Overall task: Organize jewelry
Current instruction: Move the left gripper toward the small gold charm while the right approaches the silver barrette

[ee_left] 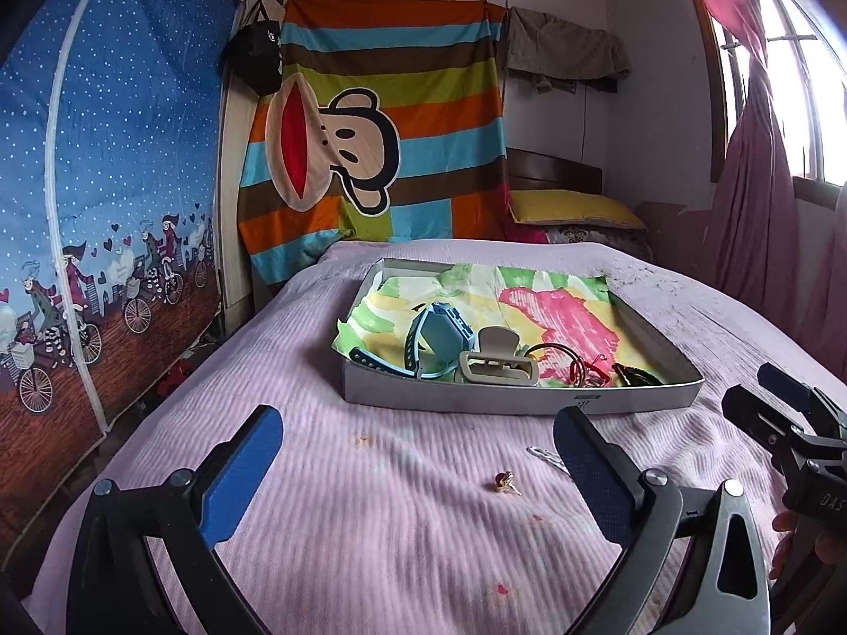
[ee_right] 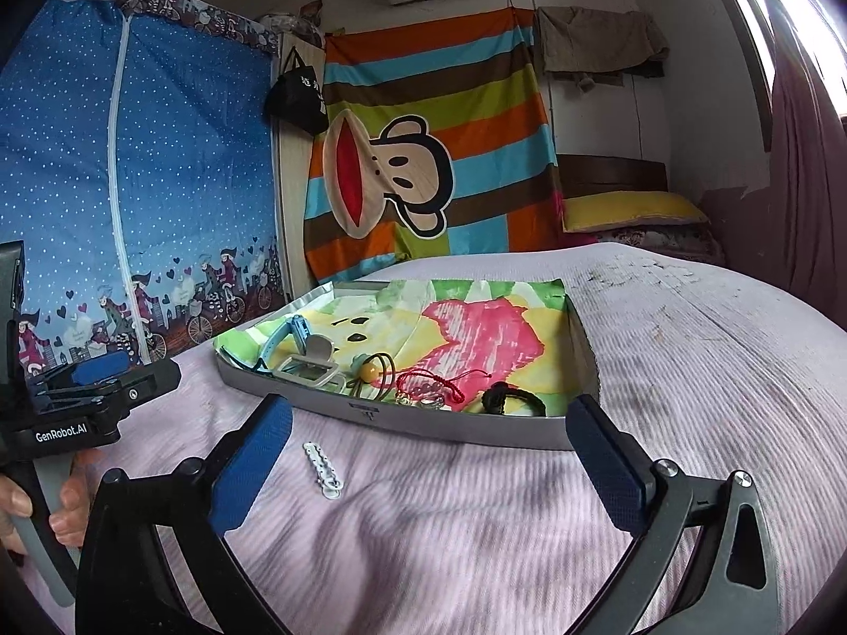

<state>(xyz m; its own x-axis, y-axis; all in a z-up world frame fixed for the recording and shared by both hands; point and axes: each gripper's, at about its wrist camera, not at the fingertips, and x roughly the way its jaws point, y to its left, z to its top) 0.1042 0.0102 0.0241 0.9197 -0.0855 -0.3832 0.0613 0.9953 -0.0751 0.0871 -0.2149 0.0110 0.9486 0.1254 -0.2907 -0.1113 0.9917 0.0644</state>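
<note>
Left tongs (ee_left: 418, 471) and right tongs (ee_right: 431, 463) both hover low over a bed (ee_left: 370, 540) covered in a lilac ribbed sheet; each stands wide open with nothing between its blue pads.

A shallow grey tray (ee_left: 476, 399), lined with a cloth (ee_left: 556, 307) printed in pink, green and yellow, rests on the bed ahead of both tongs. Along its near wall lie, from left to right in the left wrist view: a blue watch (ee_left: 434, 338), a beige hair claw (ee_left: 497, 365) touching the watch, a tangle of red cord (ee_left: 582, 370), and a dark hair tie (ee_left: 635, 374). The right wrist view shows the same row, the watch (ee_right: 294, 336), claw (ee_right: 312, 368), cord (ee_right: 439, 381) and tie (ee_right: 516, 402), plus a yellow bead (ee_right: 369, 369) on a dark loop between claw and cord.

Two pieces lie on the sheet outside the tray. A small gold earring (ee_left: 505, 480) with a red stone sits between the left tongs' pads, well short of the tray. A white clip (ee_right: 323, 468) lies just inside the right tongs' left pad (ee_right: 249, 471); in the left wrist view only its end (ee_left: 542, 454) shows beside the right pad (ee_left: 593, 471).

The right tongs appear at the right edge of the left wrist view (ee_left: 783, 413), the left tongs at the left edge of the right wrist view (ee_right: 100, 375).
</note>
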